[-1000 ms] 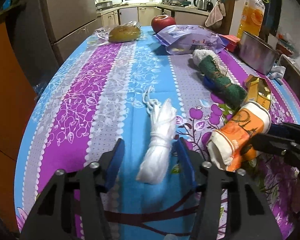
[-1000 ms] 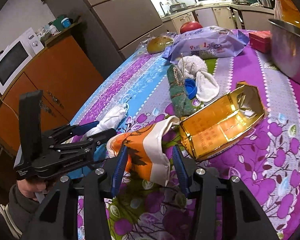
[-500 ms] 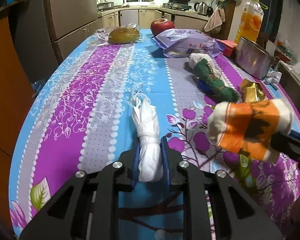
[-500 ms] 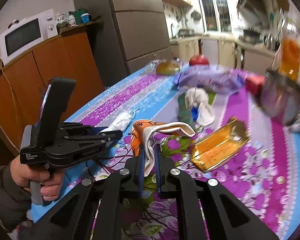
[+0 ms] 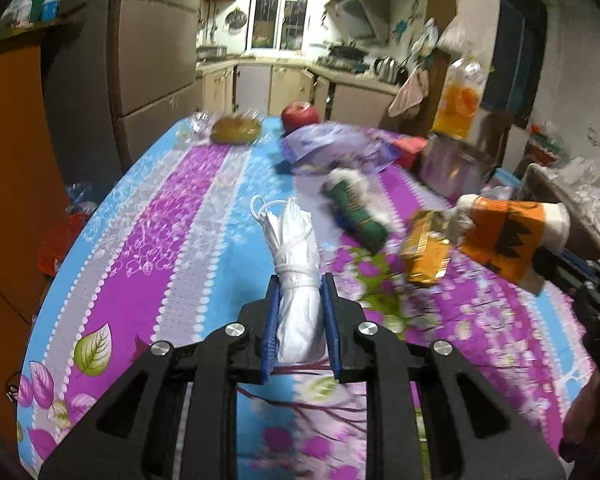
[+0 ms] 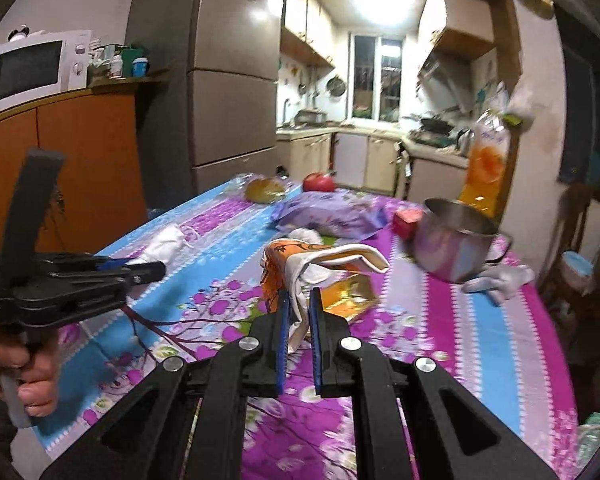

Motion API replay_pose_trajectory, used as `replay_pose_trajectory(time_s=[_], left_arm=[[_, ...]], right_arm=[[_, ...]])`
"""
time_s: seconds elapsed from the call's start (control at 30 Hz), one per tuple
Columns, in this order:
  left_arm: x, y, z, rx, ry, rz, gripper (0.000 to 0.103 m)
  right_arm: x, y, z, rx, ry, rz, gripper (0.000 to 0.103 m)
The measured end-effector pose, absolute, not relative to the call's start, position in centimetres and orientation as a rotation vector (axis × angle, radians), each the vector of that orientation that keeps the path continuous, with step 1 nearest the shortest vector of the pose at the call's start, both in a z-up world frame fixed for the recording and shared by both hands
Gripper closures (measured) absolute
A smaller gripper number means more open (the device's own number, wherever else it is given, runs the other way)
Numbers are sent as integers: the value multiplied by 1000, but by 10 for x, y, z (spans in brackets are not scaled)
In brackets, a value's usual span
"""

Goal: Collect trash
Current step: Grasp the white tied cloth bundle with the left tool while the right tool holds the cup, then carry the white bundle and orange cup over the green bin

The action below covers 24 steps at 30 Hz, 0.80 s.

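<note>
The white bundle, tied with a cord, is clamped between the two blue pads of the left gripper. Its far end points forward over the table, and from the right wrist view the bundle seems lifted a little above the cloth. The orange and white cup, crushed and flattened, is pinched between the pads of the right gripper and held in the air above the table; in the left wrist view the same cup hangs at the right side.

Under the cup lies a golden box, open at one end. Just beyond it is a green roll with white fluff. Farther back are a purple bag, a red apple, a wrapped bun, a metal pot and a bottle of orange juice.

Only the right wrist view shows the hand gripping the left gripper's handle, a microwave on the orange cabinet, and a white crumpled piece beside the pot.
</note>
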State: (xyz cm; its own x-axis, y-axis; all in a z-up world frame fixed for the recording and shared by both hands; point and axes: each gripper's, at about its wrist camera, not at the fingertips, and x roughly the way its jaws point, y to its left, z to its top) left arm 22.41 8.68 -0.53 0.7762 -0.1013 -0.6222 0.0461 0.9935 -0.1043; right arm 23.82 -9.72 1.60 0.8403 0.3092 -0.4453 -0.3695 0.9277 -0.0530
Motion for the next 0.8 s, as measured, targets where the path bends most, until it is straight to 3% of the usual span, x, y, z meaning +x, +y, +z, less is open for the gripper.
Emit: replay_pose_trajectory(time_s=[0.27,0.8], left_arm=[[189,26,31,-55,580,-181,84],[169,-84,51,0,532,-322,84]], right_arm=[[201,-131,30,-166,394,237,93],[151,-236,61,-110,362,25,93]])
